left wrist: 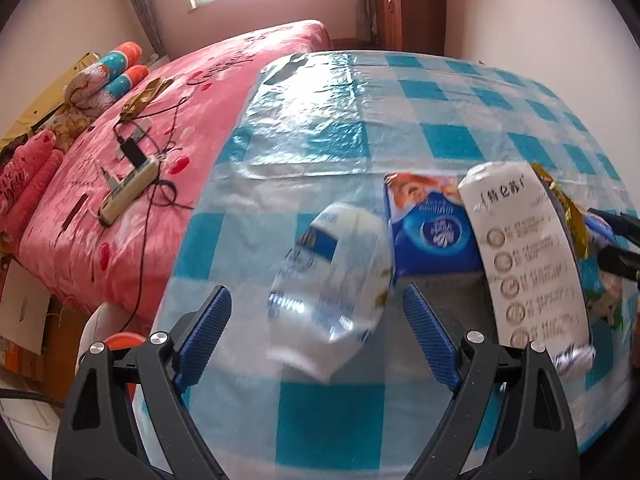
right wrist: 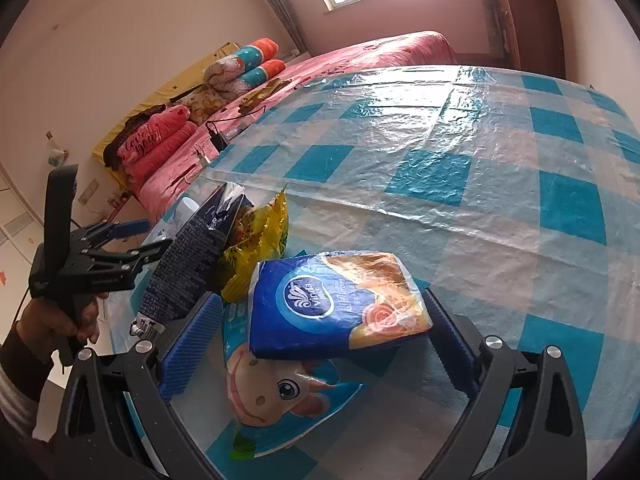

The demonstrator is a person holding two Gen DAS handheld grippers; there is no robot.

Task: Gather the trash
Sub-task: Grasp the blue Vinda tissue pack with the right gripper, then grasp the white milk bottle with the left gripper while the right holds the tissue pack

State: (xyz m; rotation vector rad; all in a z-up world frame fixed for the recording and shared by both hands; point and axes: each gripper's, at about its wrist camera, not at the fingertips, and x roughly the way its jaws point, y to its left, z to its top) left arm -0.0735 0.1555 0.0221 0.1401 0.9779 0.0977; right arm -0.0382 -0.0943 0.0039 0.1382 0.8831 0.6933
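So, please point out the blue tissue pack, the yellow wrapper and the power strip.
Tissue pack (right wrist: 320,304): right wrist view, logo on top face.
Yellow wrapper (right wrist: 264,236): right wrist view, crumpled middle.
Power strip (left wrist: 130,191): left wrist view, its body.

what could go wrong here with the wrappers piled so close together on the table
The right gripper is open around the blue tissue pack, which lies on a cartoon wrapper; closing could pinch both or drag the wrapper along. The left gripper is open around a crumpled white wrapper; thin and light, it may slip out. The glossy plastic table cover could snag a low finger.
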